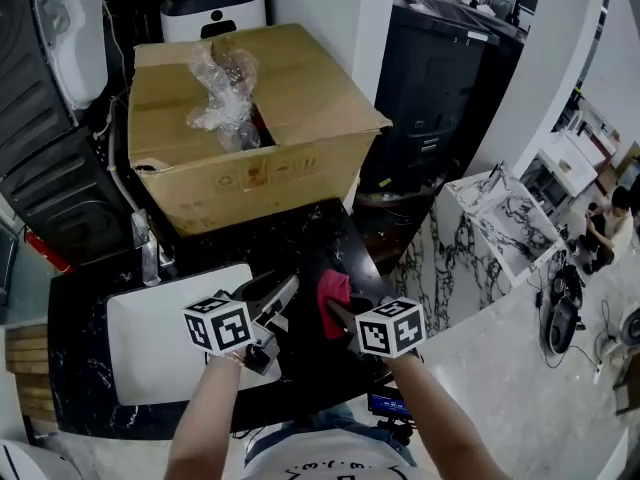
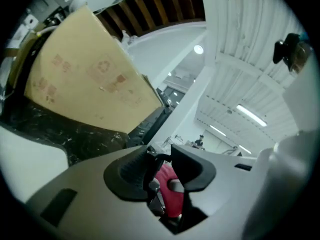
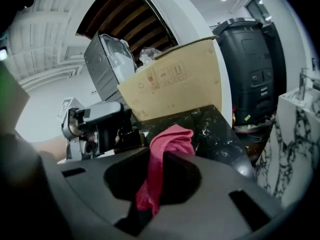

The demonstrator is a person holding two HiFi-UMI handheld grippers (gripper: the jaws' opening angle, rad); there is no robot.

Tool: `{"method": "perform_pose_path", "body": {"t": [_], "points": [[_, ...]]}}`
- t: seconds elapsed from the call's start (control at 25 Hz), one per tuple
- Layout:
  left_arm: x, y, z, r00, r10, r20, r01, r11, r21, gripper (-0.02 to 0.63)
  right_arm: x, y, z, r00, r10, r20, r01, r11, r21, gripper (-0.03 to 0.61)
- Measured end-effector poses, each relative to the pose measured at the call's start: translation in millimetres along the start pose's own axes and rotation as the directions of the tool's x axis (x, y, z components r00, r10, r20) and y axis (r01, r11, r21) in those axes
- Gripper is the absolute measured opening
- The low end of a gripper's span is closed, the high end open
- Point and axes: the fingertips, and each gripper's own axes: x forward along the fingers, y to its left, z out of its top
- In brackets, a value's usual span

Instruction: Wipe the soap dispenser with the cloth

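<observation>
Black marble counter [image 1: 345,230] lies under both grippers. Above it the red cloth [image 3: 172,140] hangs bunched from the right gripper [image 3: 155,160], whose jaws are clamped on its lower folds. At the cloth's 9 o'clock in the head view, just beside it, the left gripper [image 2: 160,153] has its jaws a narrow way apart. They press on a dark sliver that seems to be the soap dispenser [image 2: 155,159], of which little shows. A white sink [image 1: 150,343] sits at 9 o'clock of the grippers, with a chrome tap [image 1: 150,253] at 10 o'clock. A cardboard box [image 1: 300,158] with crumpled plastic wrap [image 1: 222,93] stands at 12 o'clock, and a black cabinet [image 1: 440,78] at 1 o'clock.
</observation>
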Motion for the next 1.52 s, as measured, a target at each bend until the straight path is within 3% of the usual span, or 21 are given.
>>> {"method": "perform_pose_path", "body": {"t": [0.16, 0.32, 0.44, 0.56, 0.68, 0.76, 0.92, 1.16, 1.24, 1.32, 1.44, 1.52], "points": [[22.9, -20.8, -11.9, 0.989, -0.110, -0.095, 0.122, 0.983, 0.134, 0.158, -14.5, 2.8, 12.0, 0.996, 0.059, 0.071, -0.061, 0.998, 0.021, 0.049], [33.7, -36.9, -24.8, 0.942, -0.292, -0.167, 0.322, 0.926, 0.199, 0.156, -15.8, -2.0, 12.1, 0.995, 0.047, 0.083, -0.049, 0.999, 0.023, 0.049], [36.1, -39.8, -26.6, 0.916, -0.334, -0.221, 0.382, 0.896, 0.227, 0.158, -13.8, -5.6, 7.4, 0.997, 0.055, 0.054, -0.057, 0.998, 0.036, 0.049], [36.5, -39.3, -26.6, 0.938, -0.240, -0.249, 0.306, 0.912, 0.274, 0.161, -11.7, -3.9, 4.7, 0.997, 0.070, 0.023, -0.071, 0.996, 0.048, 0.049], [35.7, -34.8, -27.6, 0.978, -0.044, -0.204, 0.096, 0.963, 0.252, 0.161, -10.5, -1.7, 3.4, 0.998, 0.061, 0.008, -0.061, 0.997, 0.056, 0.049], [34.1, -31.2, -28.7, 0.984, 0.093, -0.153, -0.060, 0.976, 0.211, 0.161, -9.7, 1.9, 0.6, 0.999, 0.052, 0.001, -0.052, 0.997, 0.059, 0.049], [32.9, -27.9, -27.7, 0.956, 0.287, -0.054, -0.275, 0.948, 0.161, 0.161, -8.6, 11.9, -4.6, 0.998, 0.066, 0.010, -0.067, 0.995, 0.075, 0.049], [27.8, -17.4, -21.4, 0.898, 0.440, 0.023, -0.440, 0.893, 0.094, 0.161, 5.7, 36.6, -14.0, 0.990, 0.143, 0.012, -0.143, 0.985, 0.092, 0.049], [27.2, -13.8, -20.1, 0.896, 0.443, 0.026, -0.443, 0.892, 0.086, 0.161, 10.8, 41.2, -15.5, 0.987, 0.160, 0.017, -0.160, 0.982, 0.102, 0.050], [26.4, -12.2, -19.9, 0.923, 0.384, -0.006, -0.381, 0.918, 0.109, 0.161, 10.1, 43.3, -14.1, 0.981, 0.190, 0.034, -0.193, 0.973, 0.128, 0.051], [18.6, -11.9, -19.8, 0.973, 0.213, -0.085, -0.200, 0.970, 0.138, 0.160, -3.1, 41.9, -4.1, 0.963, 0.249, 0.100, -0.263, 0.951, 0.165, 0.051], [5.5, -6.5, -14.8, 0.992, 0.089, -0.090, -0.082, 0.993, 0.082, 0.160, -13.0, 33.2, 7.2, 0.956, 0.246, 0.161, -0.275, 0.943, 0.190, 0.050]]}}
